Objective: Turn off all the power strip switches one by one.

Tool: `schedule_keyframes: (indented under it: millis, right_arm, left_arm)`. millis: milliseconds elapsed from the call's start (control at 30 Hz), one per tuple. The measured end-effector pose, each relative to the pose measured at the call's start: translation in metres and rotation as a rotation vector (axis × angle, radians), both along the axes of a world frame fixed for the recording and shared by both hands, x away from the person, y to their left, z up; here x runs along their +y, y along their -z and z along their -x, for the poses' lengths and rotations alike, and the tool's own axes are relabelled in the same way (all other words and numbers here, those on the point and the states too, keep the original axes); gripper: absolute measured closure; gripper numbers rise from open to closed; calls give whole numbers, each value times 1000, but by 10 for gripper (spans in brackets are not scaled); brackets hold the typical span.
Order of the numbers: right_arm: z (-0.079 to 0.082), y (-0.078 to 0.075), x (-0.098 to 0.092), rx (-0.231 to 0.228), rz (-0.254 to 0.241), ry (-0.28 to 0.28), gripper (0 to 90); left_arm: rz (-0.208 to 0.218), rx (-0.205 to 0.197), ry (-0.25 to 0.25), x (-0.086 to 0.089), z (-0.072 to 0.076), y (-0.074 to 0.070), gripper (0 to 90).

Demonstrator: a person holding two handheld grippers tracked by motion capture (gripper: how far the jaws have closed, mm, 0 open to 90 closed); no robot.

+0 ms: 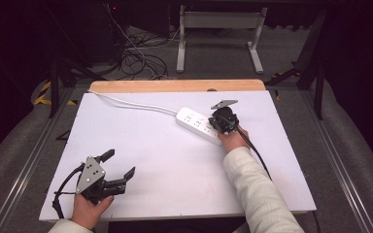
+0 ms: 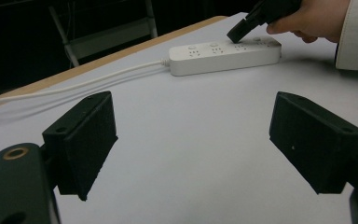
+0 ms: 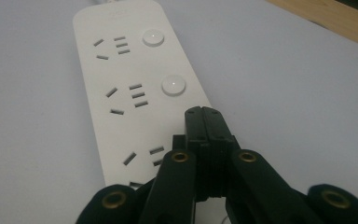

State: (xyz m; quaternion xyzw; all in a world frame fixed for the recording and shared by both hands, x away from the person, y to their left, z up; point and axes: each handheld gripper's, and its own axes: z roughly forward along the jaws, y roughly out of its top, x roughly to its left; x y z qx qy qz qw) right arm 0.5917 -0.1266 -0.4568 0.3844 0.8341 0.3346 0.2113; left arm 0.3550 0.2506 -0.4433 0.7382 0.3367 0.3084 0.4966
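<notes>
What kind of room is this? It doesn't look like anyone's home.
Probably a lab or recording workspace. A plain white table with only a power strip on it stands among dark surroundings, loose cables lie tangled on the grey floor behind, and a person holds a cabled gripper in each hand.

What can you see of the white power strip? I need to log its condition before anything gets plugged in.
The white power strip looks like smooth plastic, a long rounded bar lying flat on the white table. Three socket groups show, two with round buttons beside them; the third is partly hidden. Nothing is plugged in. A white cord runs from its far end toward the table's wooden edge. The right gripper, jaws shut, points down at its near end.
</notes>
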Motion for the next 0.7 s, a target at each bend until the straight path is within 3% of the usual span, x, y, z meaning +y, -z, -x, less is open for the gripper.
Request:
schedule_keyframes:
  millis: [267,300,433,700]
  right_arm:
    - [2,-4,4,-17,14,0,900]
    - [1,-6,5,7,18,-8,900]
    - [6,-17,6,-33,-64,-23,900]
    - [4,-35,12,-43,-105,-35,900]
  left_arm:
    - [6,-3,-3,1,0,-1,153]
    - [2,-5,-3,1,0,-1,153]
    - [1,-1,-3,0,-1,0,153]
    - [0,0,-2,0,0,0,153]
